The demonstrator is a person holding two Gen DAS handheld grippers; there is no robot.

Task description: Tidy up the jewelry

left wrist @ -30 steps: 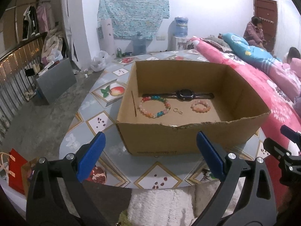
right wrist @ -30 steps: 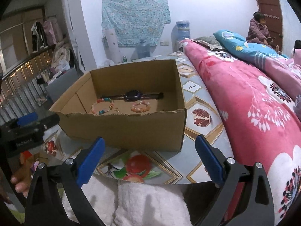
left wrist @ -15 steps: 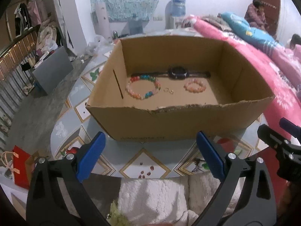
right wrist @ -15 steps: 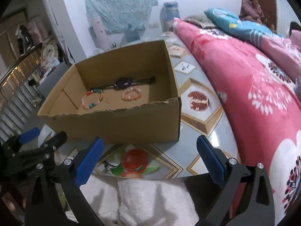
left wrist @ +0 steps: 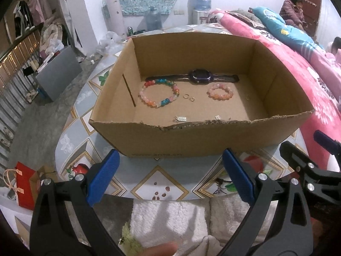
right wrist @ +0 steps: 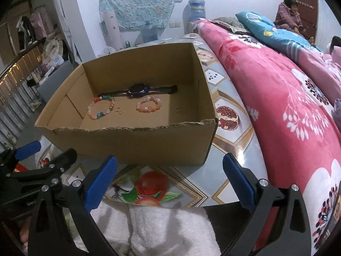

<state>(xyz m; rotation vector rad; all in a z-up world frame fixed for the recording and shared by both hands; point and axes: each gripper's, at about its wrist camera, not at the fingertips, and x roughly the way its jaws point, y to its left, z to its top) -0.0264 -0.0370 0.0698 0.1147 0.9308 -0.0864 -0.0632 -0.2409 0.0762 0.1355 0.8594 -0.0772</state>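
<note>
Both tongs wide, holding nothing – left tongs point(left wrist: 169, 177) & right tongs point(right wrist: 169, 179) hover before cardboard box point(left wrist: 191, 137); bracelets point(left wrist: 158, 93), watch point(left wrist: 200, 76) lie inside, well apart from tongs.

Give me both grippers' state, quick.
Left gripper: open, holding nothing.
Right gripper: open, holding nothing.

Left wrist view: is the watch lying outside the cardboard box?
No, the watch lies inside the cardboard box, along its far wall behind both bracelets.
</note>
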